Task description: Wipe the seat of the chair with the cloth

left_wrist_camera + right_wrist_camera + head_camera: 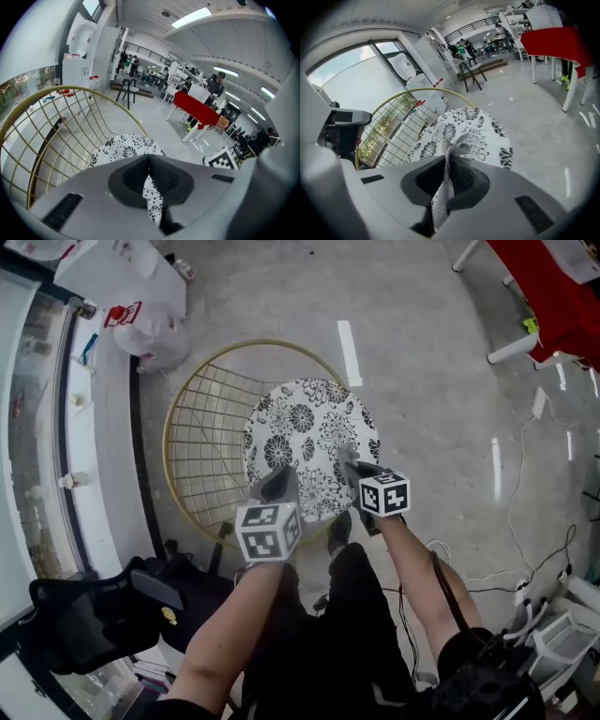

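The chair's round seat (309, 423) has a black-and-white flower pattern, with a gold wire back (199, 442) curving round its left side. My right gripper (352, 463) hovers over the near right part of the seat, shut on a small grey mesh cloth (452, 146). The cloth's crumpled end sticks out past the fingertips, above the seat (483, 131). My left gripper (279, 486) is over the seat's near edge, shut with nothing in it. Between its jaws in the left gripper view (149, 160), only a sliver of the seat (124, 143) shows.
A black office chair (84, 615) stands at the near left, by a window ledge. White bags (131, 287) lie beyond the wire back. A red table (553, 287) with white legs is at the far right. Cables (525, 549) trail over the grey floor on the right.
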Demonstrator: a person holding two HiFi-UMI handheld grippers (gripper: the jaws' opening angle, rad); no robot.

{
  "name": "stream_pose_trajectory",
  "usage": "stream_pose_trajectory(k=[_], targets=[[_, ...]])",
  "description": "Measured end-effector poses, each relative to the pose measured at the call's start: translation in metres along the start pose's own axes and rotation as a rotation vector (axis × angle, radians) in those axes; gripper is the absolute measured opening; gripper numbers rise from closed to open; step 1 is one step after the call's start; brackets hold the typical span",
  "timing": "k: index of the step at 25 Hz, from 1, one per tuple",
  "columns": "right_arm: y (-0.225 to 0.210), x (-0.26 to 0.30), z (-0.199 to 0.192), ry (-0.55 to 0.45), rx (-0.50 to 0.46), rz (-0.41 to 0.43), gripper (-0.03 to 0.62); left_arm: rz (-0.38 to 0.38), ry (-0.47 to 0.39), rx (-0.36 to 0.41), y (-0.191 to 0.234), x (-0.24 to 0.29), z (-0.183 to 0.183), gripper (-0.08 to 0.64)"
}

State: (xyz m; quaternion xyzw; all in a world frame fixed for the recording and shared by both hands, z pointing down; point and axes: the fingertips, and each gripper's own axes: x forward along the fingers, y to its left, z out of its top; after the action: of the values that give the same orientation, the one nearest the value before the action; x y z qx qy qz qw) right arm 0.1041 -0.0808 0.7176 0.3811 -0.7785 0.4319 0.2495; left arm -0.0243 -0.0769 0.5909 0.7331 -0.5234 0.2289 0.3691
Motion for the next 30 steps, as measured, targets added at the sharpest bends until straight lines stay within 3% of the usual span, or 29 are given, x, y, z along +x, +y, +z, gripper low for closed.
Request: stream_pose_trajectory(k=[6,12,19,30], targets=[[-0.063,-0.03,-0.028,0.033,0.049,-0.102,0.021,-0.004,0.04,0.036,-0.024,0.006,-0.02,0.008],[-0.071,-0.014,-0.058,0.046,0.048,-0.168,0.021,-0.014,0.081,0.041,0.003,0.016,-0.04,0.008],[-0.021,0.018,-0.084,0.095,0.049,-0.146,0.021,-0.003,0.106,0.006,0.046,-0.003,-0.054,0.008],[0.074,0.066,-0.098,0.195,0.001,-0.039,0.021,-0.06,0.058,-0.024,0.067,-0.045,-0.042,0.008]])
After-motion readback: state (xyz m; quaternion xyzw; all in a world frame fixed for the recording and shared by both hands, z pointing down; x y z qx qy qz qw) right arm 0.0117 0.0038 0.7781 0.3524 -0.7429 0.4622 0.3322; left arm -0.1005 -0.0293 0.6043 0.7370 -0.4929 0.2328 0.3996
